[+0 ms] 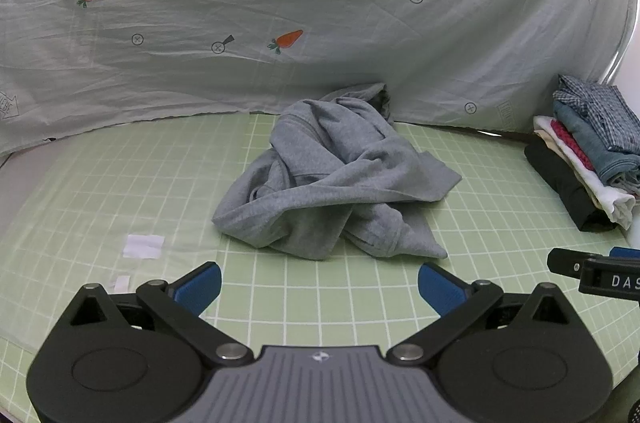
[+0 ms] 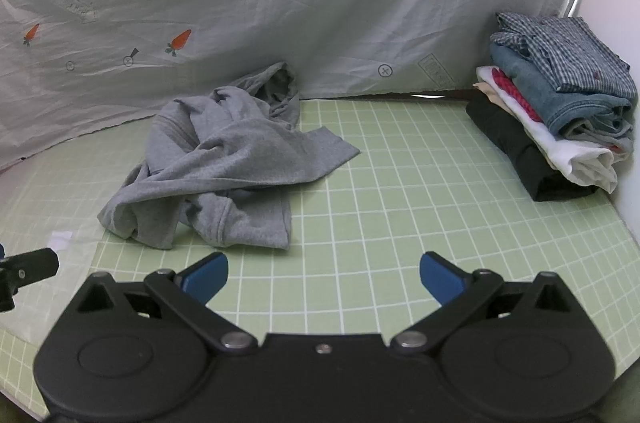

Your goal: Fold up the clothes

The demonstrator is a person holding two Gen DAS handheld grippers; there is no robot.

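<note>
Grey hoodie (image 1: 332,175) lies crumpled in a heap on the green grid mat (image 1: 120,191), toward the back, its hood end up against the hanging sheet (image 1: 320,3) printed with carrots and arrows. Left gripper (image 1: 319,283) hangs low over the mat just in front of the heap, blue fingers (image 1: 200,287) spread wide, holding nothing, not touching the fabric. Right gripper (image 2: 324,277) is also wide, empty, over bare mat to the right of the hoodie, which sits ahead-left in its view. Stack of folded clothes (image 2: 560,111) sits at the mat's far right edge by the wall, well apart from the hoodie: dark item at the bottom, white and red in the middle, denim and checked shirt on top. Small white tape patches (image 1: 143,246) lie on the mat, left of the heap.
</note>
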